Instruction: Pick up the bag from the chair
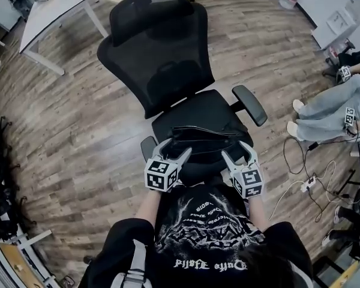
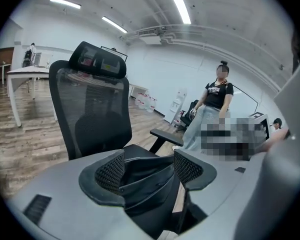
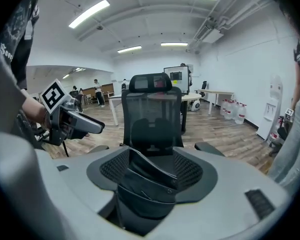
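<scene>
A black bag (image 1: 204, 138) lies flat on the seat of a black mesh office chair (image 1: 162, 59). My left gripper (image 1: 174, 149) is at the bag's near left corner and my right gripper (image 1: 237, 150) at its near right corner. In the left gripper view the bag (image 2: 145, 179) has its rim between the spread jaws of the left gripper (image 2: 149, 166), which is open. In the right gripper view a fold of the bag (image 3: 145, 186) stands in the wide gap of the right gripper (image 3: 151, 166), also open. The bag rests on the seat.
The chair's armrest (image 1: 250, 104) juts out right of the bag. A person's legs (image 1: 330, 110) and floor cables (image 1: 312, 182) are to the right. A white table (image 1: 48, 11) stands at the back left, and a person (image 2: 215, 104) stands beyond the chair.
</scene>
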Available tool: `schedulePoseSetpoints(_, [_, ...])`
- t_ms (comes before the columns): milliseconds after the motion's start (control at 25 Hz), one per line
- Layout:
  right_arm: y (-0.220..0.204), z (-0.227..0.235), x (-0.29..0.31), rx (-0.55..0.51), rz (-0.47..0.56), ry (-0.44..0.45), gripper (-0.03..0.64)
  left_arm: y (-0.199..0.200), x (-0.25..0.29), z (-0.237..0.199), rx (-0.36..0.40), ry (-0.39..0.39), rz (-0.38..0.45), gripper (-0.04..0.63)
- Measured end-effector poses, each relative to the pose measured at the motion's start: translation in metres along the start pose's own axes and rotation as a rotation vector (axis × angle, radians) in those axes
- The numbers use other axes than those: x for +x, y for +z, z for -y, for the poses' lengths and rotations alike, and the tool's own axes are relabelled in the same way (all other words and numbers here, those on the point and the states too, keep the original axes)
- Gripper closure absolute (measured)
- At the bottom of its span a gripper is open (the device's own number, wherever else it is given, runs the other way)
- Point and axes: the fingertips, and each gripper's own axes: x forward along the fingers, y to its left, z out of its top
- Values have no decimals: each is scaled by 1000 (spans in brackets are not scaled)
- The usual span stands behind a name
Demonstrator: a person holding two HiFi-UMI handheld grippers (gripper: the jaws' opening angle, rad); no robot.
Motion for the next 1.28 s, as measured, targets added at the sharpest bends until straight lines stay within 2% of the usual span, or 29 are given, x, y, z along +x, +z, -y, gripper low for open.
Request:
schedulePoseSetpoints(160, [-4, 31, 22, -44, -56, 68, 331, 4, 26, -15, -27, 74, -37, 279])
schedulePoseSetpoints(360, [-19, 60, 59, -145, -146, 154, 331, 12, 51, -46, -54, 156, -22, 279])
schedulePoseSetpoints(600, [-49, 74, 95, -231, -266, 305, 331, -7, 86, -72, -89, 192, -119, 279])
schedulePoseSetpoints(760, [-66, 81, 112, -252, -322, 366, 331, -26, 106, -93, -170, 241, -176, 279])
schedulePoseSetpoints(1040, [-94, 89, 136, -211, -389, 425, 331, -37, 125, -114, -221, 226, -223, 279])
schedulePoseSetpoints(1200, [-111, 88, 149, -143, -422, 468, 331, -56, 139, -114, -264, 95, -294, 279])
schedulePoseSetpoints(1280, [-119, 88, 157, -138, -430, 477, 331, -61, 145, -119, -259, 64, -310, 279])
